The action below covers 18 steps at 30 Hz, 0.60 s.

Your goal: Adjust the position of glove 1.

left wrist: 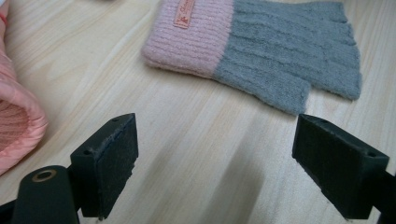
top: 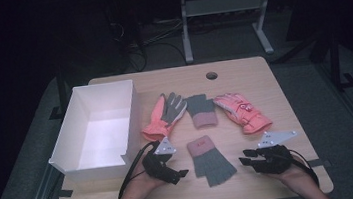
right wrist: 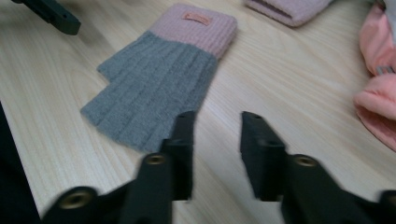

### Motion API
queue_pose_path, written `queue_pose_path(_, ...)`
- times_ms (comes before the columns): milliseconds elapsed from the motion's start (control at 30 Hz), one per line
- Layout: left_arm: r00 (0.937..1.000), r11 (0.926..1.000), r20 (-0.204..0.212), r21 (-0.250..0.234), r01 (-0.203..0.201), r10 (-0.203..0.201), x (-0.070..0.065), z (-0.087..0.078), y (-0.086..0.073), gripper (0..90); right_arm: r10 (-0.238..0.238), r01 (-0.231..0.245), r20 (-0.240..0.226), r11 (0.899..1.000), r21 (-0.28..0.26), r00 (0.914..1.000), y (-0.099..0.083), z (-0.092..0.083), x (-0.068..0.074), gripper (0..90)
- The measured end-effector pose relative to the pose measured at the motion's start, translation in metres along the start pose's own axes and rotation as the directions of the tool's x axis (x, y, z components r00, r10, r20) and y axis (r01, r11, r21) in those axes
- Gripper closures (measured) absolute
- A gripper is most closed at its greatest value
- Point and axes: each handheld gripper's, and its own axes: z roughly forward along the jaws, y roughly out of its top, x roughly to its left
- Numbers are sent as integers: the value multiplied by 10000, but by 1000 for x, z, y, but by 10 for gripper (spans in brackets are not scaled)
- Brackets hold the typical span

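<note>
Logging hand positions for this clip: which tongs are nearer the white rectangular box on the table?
Left. The left tongs sit just beyond the white rectangular box's near right corner, while the right tongs rest farther right, past the grey-and-pink knitted fingerless glove.

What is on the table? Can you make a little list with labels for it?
surface: wooden table
box: white box, open top, at the table's left side
far row of gloves: pink and grey glove, grey knit glove, pink glove
near glove: grey knit glove with pink cuff, lying flat between the two grippers
left hand-held gripper: jaws wide apart, holding nothing
right hand-held gripper: jaws apart, holding nothing
</note>
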Motion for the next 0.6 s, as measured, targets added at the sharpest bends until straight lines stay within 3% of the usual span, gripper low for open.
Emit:
queue_pose_path(133,9999,9999,-32,-68,140,-140,1,0,-1,141,-209,207,-224,9997,-91,9995,4,3,5,895)
queue_pose_path(367,9996,9996,76,-36,263,-263,0,0,0,141,-529,515,-708,9985,-208,9961,15,16,17,900)
queue_pose_path(600,9996,9996,117,-8,276,-276,0,-1,-1,143,-937,925,-1365,9956,-153,9862,30,36,34,900)
